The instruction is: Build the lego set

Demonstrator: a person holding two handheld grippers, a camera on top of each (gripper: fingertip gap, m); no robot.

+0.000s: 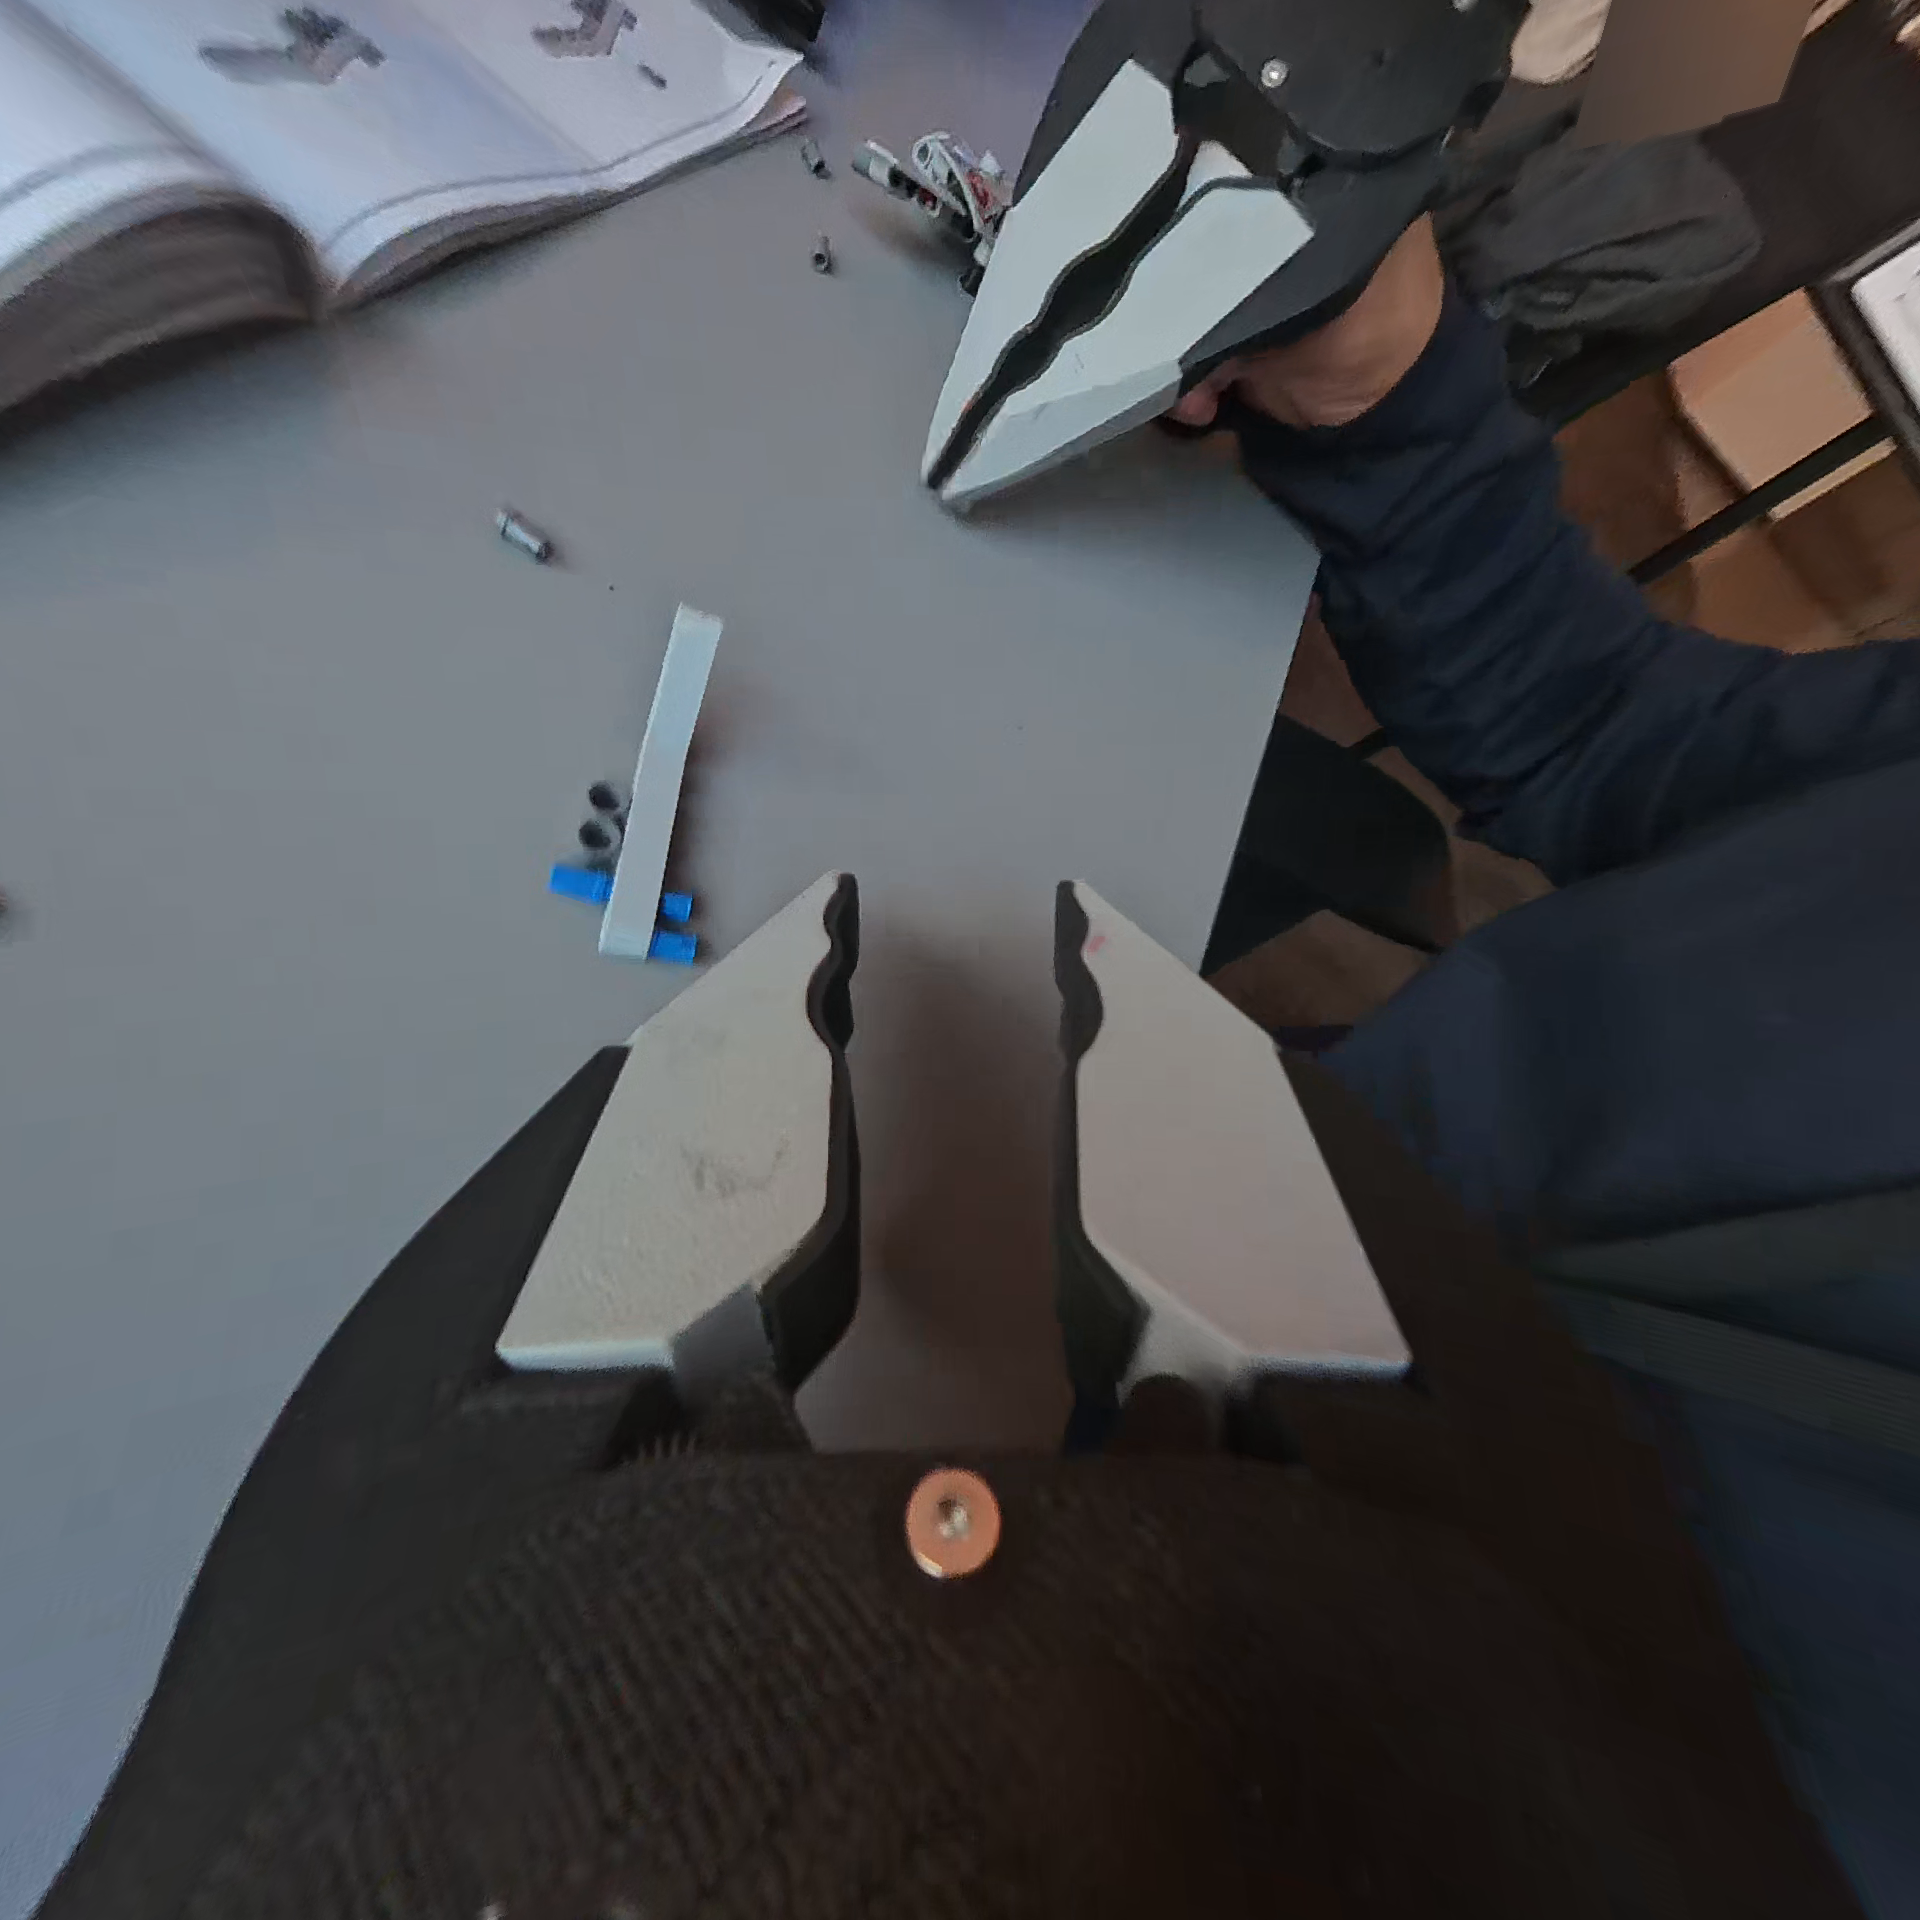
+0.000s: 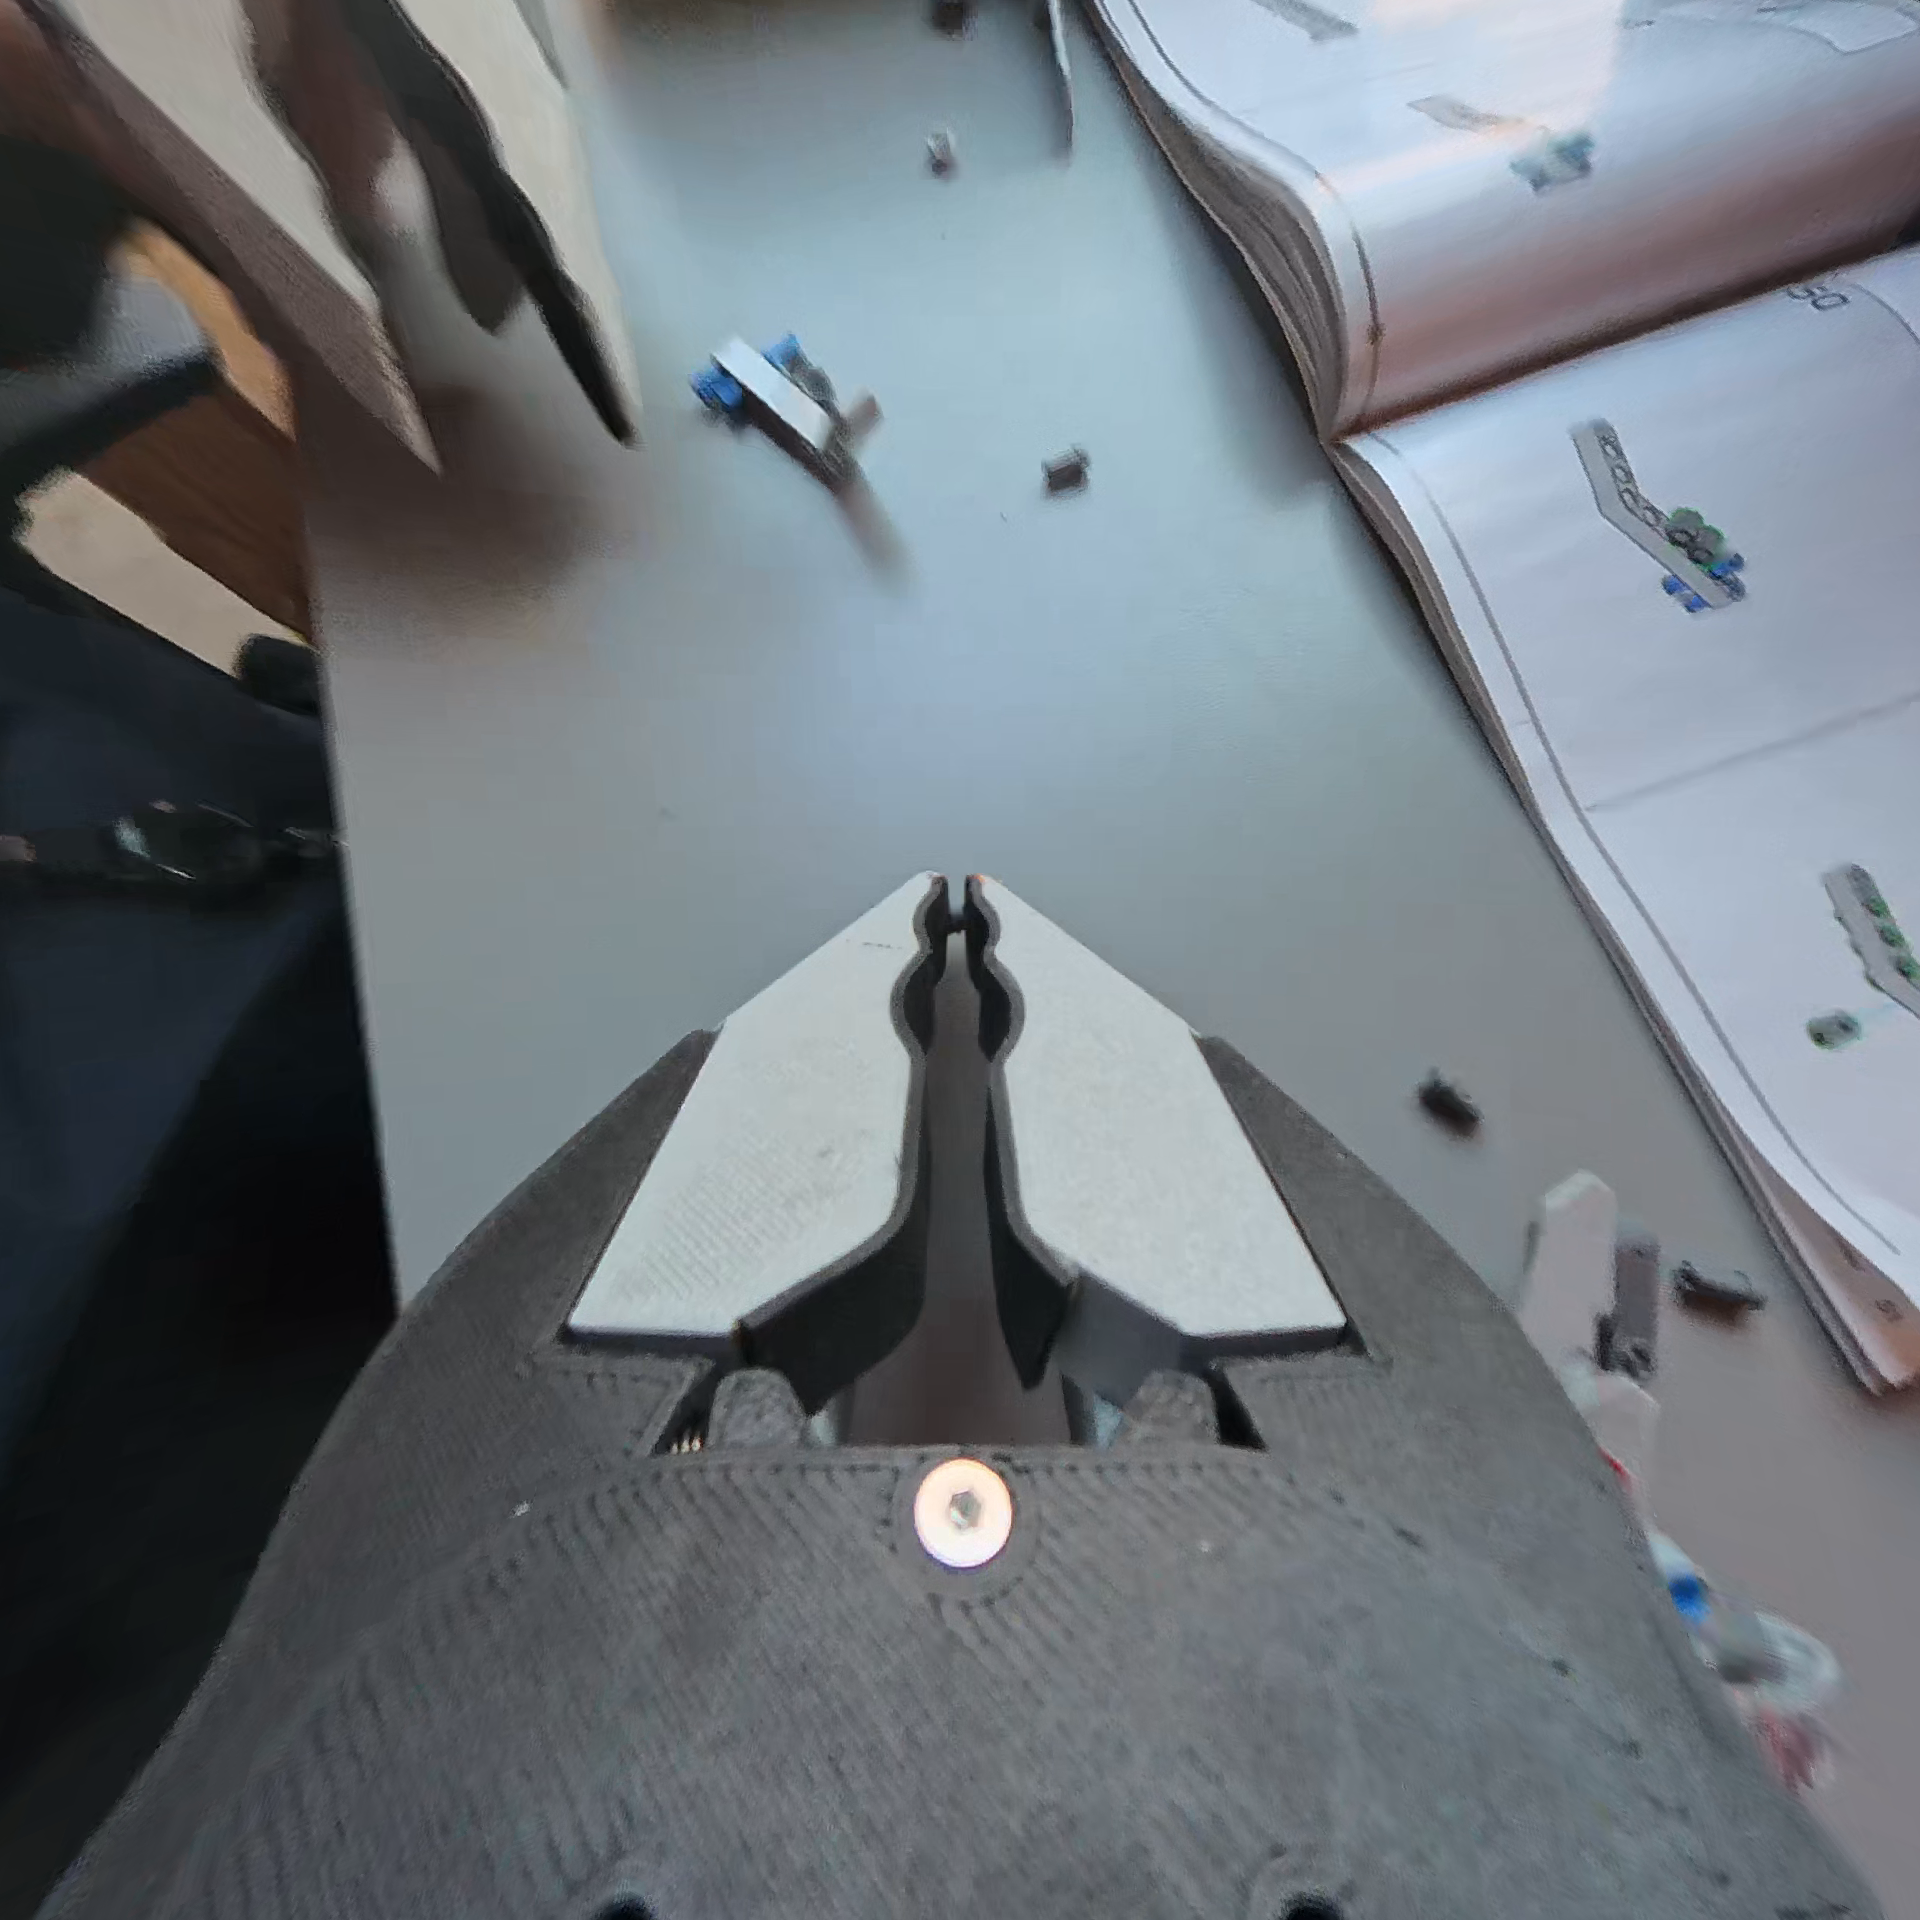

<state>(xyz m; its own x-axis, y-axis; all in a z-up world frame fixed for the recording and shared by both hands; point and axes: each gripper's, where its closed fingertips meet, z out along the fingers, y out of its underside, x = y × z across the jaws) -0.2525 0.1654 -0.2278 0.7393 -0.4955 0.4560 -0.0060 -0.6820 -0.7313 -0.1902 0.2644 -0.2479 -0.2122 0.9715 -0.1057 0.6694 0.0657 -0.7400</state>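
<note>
A light grey lego beam (image 1: 663,779) with blue pins (image 1: 578,885) and black pins (image 1: 603,816) at its near end lies on the grey table (image 1: 312,1039). It also shows in the right wrist view (image 2: 795,410). My left gripper (image 1: 956,904) is open and empty, just right of the beam's near end. My right gripper (image 2: 957,883) is shut with nothing in it. It also shows in the left wrist view (image 1: 940,483), tips down near the table's right edge, apart from the beam. The left gripper (image 2: 520,343) shows blurred in the right wrist view.
An open instruction booklet (image 1: 364,135) (image 2: 1662,520) lies at the far side. Small loose dark pins (image 1: 523,535) (image 2: 1064,470) (image 2: 1448,1099) are scattered on the table. A pile of lego parts (image 1: 935,177) (image 2: 1600,1299) sits near the booklet. A person's dark sleeve (image 1: 1507,623) is beyond the table edge. Tip to tip, the grippers are about 12 cm apart.
</note>
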